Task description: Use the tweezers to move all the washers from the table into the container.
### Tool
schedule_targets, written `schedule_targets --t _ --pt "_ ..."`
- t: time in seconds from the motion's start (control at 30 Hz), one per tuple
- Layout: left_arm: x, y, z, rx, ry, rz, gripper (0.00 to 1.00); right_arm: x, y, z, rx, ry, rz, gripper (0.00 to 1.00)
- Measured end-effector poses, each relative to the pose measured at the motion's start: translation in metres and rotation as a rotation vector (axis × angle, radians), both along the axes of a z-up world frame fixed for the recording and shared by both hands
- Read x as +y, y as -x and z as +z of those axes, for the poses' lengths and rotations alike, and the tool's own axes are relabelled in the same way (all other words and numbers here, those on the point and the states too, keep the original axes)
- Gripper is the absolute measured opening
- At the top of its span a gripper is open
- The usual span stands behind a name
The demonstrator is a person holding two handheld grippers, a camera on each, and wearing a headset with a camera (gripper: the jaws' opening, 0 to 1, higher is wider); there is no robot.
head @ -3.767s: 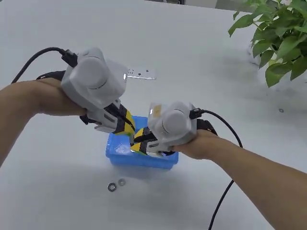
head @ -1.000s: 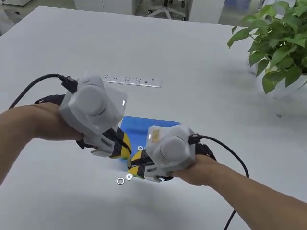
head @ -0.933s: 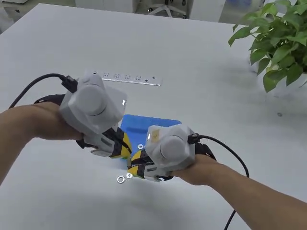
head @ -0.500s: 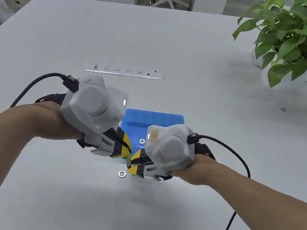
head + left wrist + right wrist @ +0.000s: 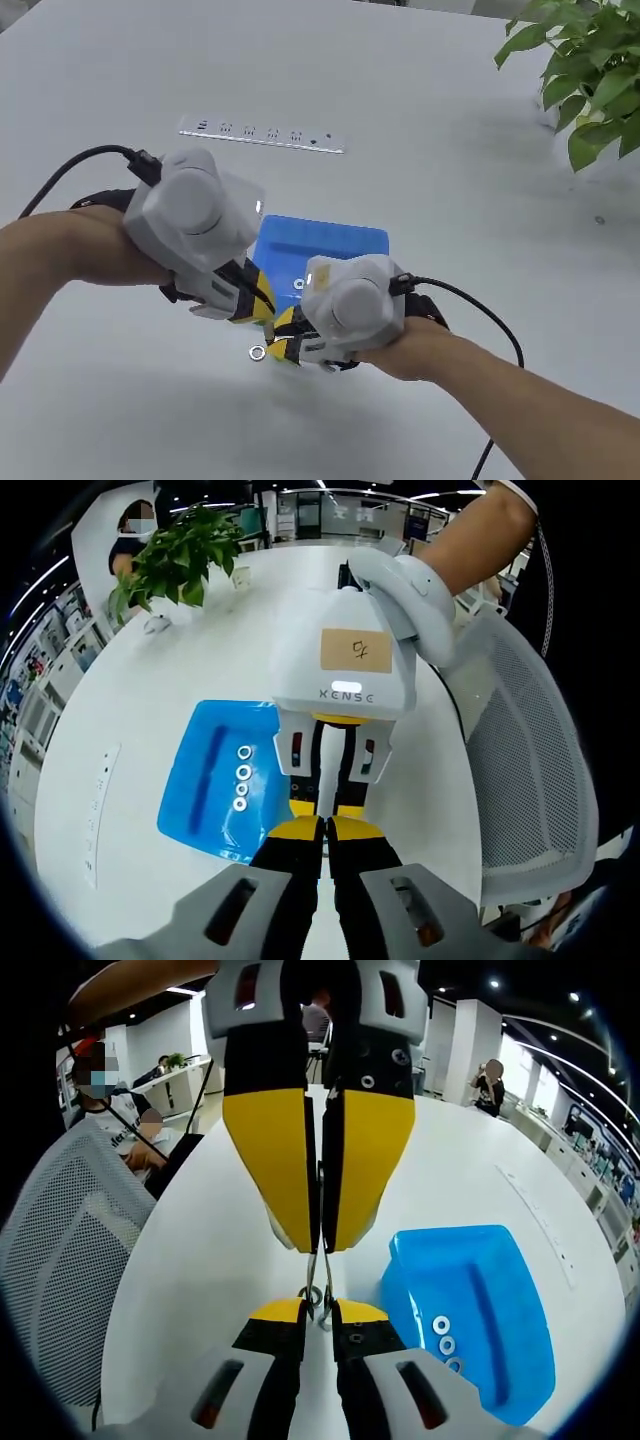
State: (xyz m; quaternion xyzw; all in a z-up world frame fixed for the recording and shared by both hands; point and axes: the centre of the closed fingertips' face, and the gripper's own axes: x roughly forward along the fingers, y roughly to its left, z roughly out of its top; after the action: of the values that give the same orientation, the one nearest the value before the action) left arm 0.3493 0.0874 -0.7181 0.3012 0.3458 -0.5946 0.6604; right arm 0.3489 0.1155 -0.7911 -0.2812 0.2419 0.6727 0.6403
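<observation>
Tweezers (image 5: pixel 320 1272) are clamped in the left gripper (image 5: pixel 325 825). The right gripper (image 5: pixel 320 1312) has its jaws squeezed narrow on the tips, around a washer (image 5: pixel 316 1296) on the table (image 5: pixel 200 1260). The blue container (image 5: pixel 490 1260) is just beside them, further from the person.

Glossy plastic container (image 5: pixel 330 240), seemingly metal washers (image 5: pixel 258 352)

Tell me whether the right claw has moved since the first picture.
Yes. The right claw came off the blue container toward the person, beside a washer.
</observation>
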Motion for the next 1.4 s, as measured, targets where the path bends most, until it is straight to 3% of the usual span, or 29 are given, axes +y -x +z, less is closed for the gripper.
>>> schedule_targets --t 0.77,1.4 --pt "-0.0003 -0.0045 -0.0021 0.002 0.006 -0.003 0.05 -0.0022 -0.0023 -0.0008 0.005 0.002 -0.009 0.12" --pt "-0.0021 0.0008 0.0041 0.0 0.008 -0.003 0.05 -0.0027 0.0013 0.0043 0.012 0.005 -0.004 0.1"
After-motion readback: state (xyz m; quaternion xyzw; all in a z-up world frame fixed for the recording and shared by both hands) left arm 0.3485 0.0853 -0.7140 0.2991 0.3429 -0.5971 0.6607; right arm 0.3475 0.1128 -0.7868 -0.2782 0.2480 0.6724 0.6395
